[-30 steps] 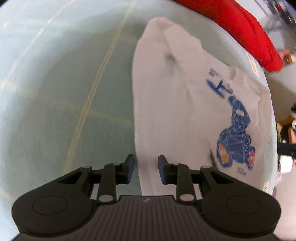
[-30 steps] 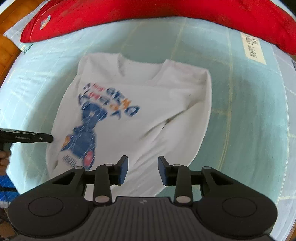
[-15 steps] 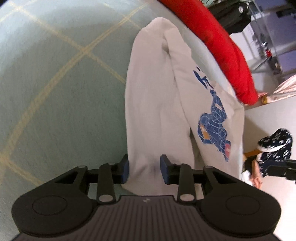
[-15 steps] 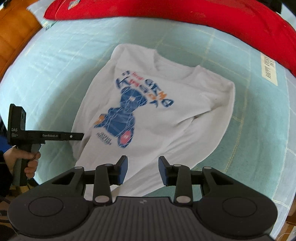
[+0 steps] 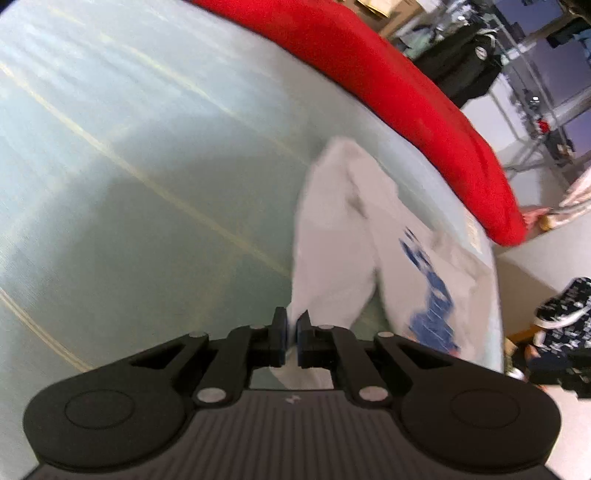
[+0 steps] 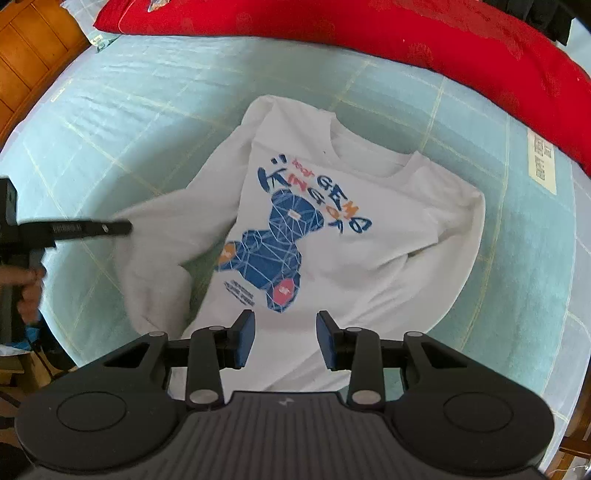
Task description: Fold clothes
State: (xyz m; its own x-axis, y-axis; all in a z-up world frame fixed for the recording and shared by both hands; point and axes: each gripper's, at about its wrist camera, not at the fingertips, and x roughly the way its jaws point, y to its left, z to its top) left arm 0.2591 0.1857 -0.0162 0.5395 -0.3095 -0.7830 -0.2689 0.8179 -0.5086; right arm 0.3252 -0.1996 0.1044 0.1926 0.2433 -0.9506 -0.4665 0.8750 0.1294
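A white long-sleeved shirt (image 6: 369, 258) with a blue bear print lies face up on the pale green bed sheet (image 6: 147, 110). My left gripper (image 5: 291, 328) is shut on the end of the shirt's sleeve (image 5: 332, 258), and white cloth shows pinched between its pads. In the right wrist view the same left gripper (image 6: 125, 227) holds that sleeve (image 6: 155, 258) out to the left of the shirt's body. My right gripper (image 6: 284, 339) hangs open above the shirt's lower hem, with nothing pressed between its fingers.
A long red cushion (image 6: 369, 33) runs along the far side of the bed. A wooden bed end (image 6: 29, 55) is at the top left. A person's hand (image 6: 29, 291) grips the left tool. Past the bed's edge, a patterned shoe (image 5: 561, 306) and racks stand on the floor.
The left gripper's jaws closed on the sleeve end and drew it up and away from the shirt's body. The right gripper rose, so more of the shirt shows.
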